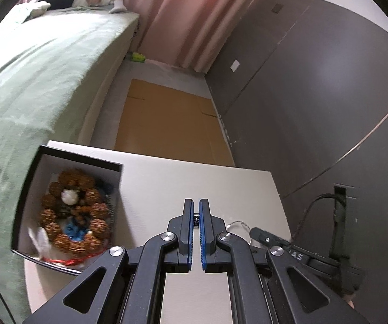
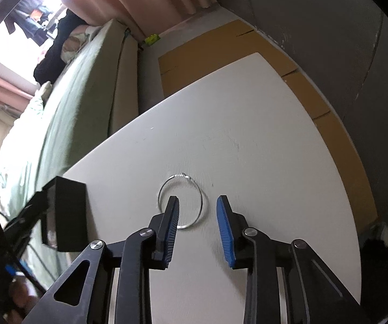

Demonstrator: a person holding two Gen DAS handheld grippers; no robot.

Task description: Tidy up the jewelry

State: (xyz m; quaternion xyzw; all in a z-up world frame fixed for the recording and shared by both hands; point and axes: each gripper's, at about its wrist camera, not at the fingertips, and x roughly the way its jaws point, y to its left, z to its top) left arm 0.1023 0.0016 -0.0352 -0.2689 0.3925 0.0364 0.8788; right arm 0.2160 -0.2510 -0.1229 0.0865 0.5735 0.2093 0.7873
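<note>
Lots of blur on the left wrist view: the black box point(image 1: 67, 208) at the table's left corner holds a heap of brown beaded strands with a blue bit and a white bit, but the separate pieces cannot be told apart, and its near edge is cut off behind the gripper's frame. Over on the right wrist view the same box shows only its dark outer wall, contents hidden. The left gripper point(image 1: 196, 210) has its blue pads pressed together with nothing visible between them, poised above bare white table point(image 1: 166, 178), angled downward. The right gripper point(image 2: 198, 205) is partly spread, tilted steeply down, and its left fingertip point(image 2: 172, 205) covers a stretch of the thin silver bangle point(image 2: 202, 202) lying flat on the tabletop; whether the tip touches the wire I cannot tell. The bangle's far side sits in the gap between the fingers, its clasp pointing away. The right pad stands clear of it. In the left view, a glint of that wire peeks beside the right gripper's dark tip.
</note>
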